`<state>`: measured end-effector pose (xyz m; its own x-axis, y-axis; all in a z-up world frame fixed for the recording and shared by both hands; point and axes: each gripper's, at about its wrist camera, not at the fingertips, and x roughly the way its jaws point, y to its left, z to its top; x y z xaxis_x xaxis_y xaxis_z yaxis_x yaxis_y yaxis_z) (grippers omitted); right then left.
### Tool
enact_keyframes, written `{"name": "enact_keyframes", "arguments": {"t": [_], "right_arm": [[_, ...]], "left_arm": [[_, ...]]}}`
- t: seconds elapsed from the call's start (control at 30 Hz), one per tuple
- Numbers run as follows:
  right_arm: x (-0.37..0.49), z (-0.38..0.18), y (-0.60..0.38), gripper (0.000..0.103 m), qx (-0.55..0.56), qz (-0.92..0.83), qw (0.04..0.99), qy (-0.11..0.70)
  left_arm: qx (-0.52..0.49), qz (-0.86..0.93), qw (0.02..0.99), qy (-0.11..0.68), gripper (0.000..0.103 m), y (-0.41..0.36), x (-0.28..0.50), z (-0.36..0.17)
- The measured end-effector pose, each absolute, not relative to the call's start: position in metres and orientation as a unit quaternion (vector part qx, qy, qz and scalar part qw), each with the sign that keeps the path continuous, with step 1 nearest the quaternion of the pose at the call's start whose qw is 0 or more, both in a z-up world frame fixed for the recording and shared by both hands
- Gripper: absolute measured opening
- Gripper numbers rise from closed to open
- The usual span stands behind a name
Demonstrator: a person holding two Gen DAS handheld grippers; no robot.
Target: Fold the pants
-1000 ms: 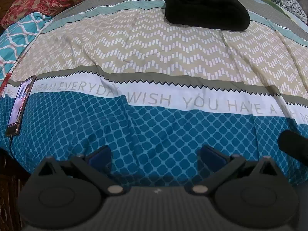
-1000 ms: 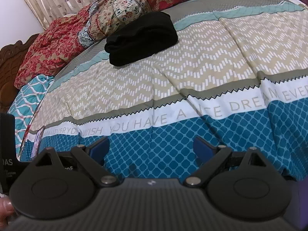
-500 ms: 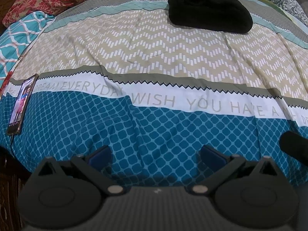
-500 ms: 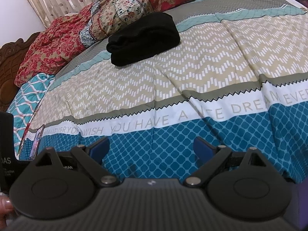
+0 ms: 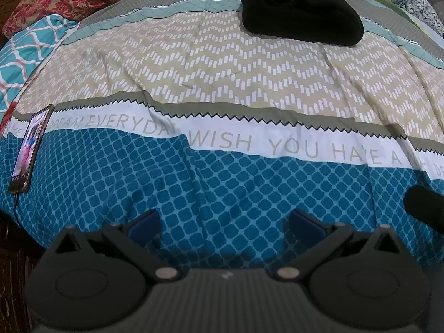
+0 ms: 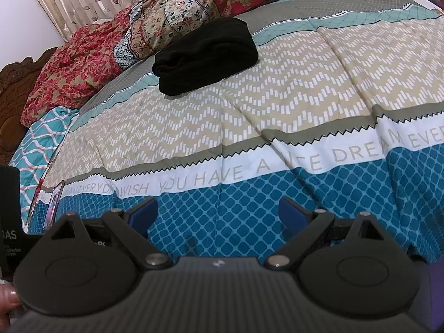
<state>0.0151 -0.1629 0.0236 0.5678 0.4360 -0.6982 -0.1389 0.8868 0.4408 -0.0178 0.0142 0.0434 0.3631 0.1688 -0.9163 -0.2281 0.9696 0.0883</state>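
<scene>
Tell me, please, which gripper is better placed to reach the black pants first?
Probably right, narrowly. Both the right gripper and the left gripper are open and empty at the near bed edge, but the black pants look slightly nearer in the right wrist view.

The left gripper (image 5: 223,223) hangs with its 2 blue fingers (image 5: 144,223) spread wide over the quilt (image 5: 222,188). Folded black pants (image 5: 301,14) lie far ahead, a phone (image 5: 29,149) well left.

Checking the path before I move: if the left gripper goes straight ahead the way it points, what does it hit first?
Probably the bedspread: the open left gripper aims at its blue patterned band. Depth is uncertain.
</scene>
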Motion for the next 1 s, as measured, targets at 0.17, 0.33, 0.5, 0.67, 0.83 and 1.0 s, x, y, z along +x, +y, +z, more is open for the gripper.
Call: {"name": "enact_keyframes", "arguments": {"t": [0.17,0.33,0.5,0.67,0.83,1.0], "right_arm": [[0.013,0.025,-0.163,0.095,0.17,0.162,0.871,0.432],[0.008,0.031,-0.16,0.095,0.158,0.159,0.882,0.416],[0.005,0.037,-0.156,0.095,0.145,0.158,0.891,0.401],[0.004,0.045,-0.155,0.096,0.14,0.15,0.902,0.38],[0.002,0.056,-0.155,0.095,0.128,0.131,0.918,0.351],[-0.001,0.068,-0.159,0.096,0.118,0.115,0.933,0.32]], "left_arm": [[-0.025,0.124,0.829,0.545,0.103,0.014,-0.02,0.045],[-0.019,0.132,0.839,0.527,0.103,0.016,-0.021,0.051],[-0.016,0.138,0.843,0.519,0.103,0.018,-0.021,0.055],[-0.015,0.139,0.85,0.508,0.103,0.019,-0.02,0.061],[-0.006,0.142,0.86,0.491,0.103,0.018,-0.014,0.071],[0.0,0.136,0.872,0.471,0.103,0.014,-0.005,0.086]]}}
